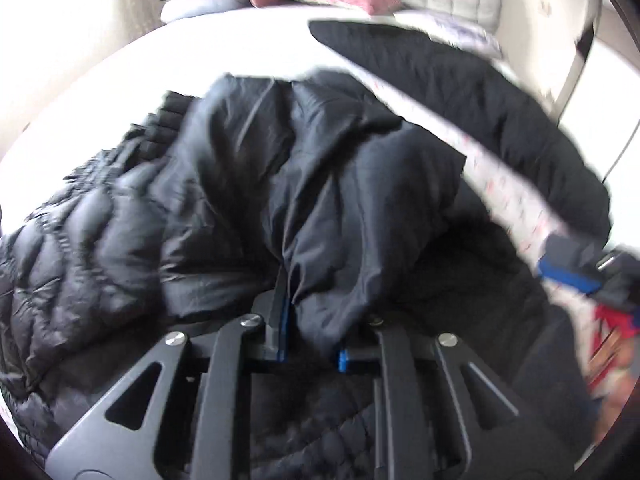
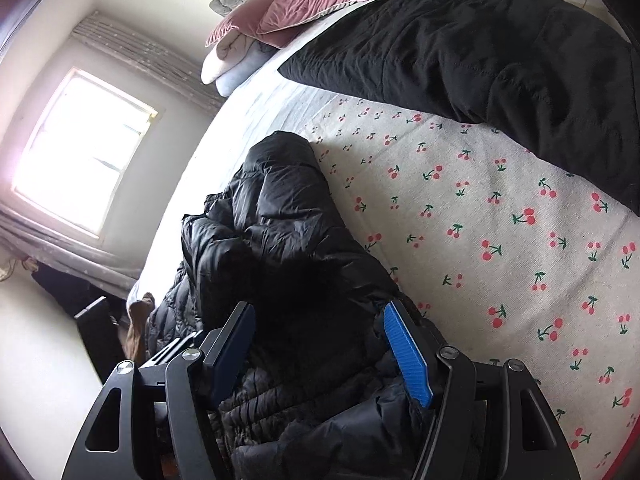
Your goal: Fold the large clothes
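A black puffer jacket [image 1: 224,168] lies bunched on the bed, its quilted side [image 1: 76,248] at the left. My left gripper [image 1: 300,292] is shut on a fold of its smooth lining; the cloth drapes over the right finger and hides it. In the right wrist view the same jacket [image 2: 288,220] runs up the bed's left side. My right gripper [image 2: 320,308] stands open over the jacket's near end, with the bulk lying between the blue pads [image 2: 408,356]. The right gripper [image 1: 576,268] also shows, blurred, at the right edge of the left wrist view.
A second black padded garment [image 2: 500,60] lies across the far side of the cherry-print sheet [image 2: 500,248]. Pink and grey pillows [image 2: 304,4] are stacked at the head of the bed. A bright window [image 2: 80,148] is on the left wall; dark items sit on the floor [image 2: 92,316] below it.
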